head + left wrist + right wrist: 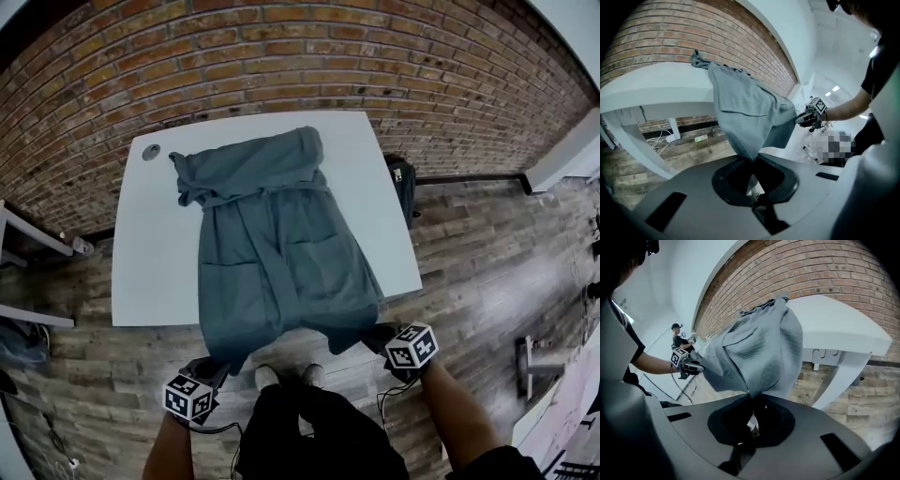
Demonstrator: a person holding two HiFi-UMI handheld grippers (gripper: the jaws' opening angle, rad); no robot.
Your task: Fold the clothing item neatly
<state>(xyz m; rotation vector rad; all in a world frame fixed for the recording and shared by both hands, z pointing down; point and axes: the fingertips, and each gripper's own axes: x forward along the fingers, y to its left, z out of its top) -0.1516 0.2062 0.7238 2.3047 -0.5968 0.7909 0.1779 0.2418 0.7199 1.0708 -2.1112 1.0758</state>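
A grey-blue robe (pixel 277 234) lies spread lengthwise on the white table (pixel 159 253), collar at the far end, belt across the waist. Its hem hangs over the near edge. My left gripper (pixel 214 367) is shut on the hem's left corner, just below the table edge. My right gripper (pixel 380 337) is shut on the hem's right corner. In the left gripper view the cloth (pixel 745 108) runs down into the closed jaws of that gripper (pixel 752 161), and the right gripper (pixel 808 118) shows across the hem. In the right gripper view the fabric (pixel 759 350) is pinched the same way by the right gripper (pixel 751 397).
A brick wall (pixel 300 56) stands behind the table. A black bag (pixel 403 183) sits on the floor at the table's right side. A small round disc (pixel 151 151) lies at the table's far left corner. A shelf (pixel 28 239) juts in at left. Cables (pixel 661 138) lie under the table.
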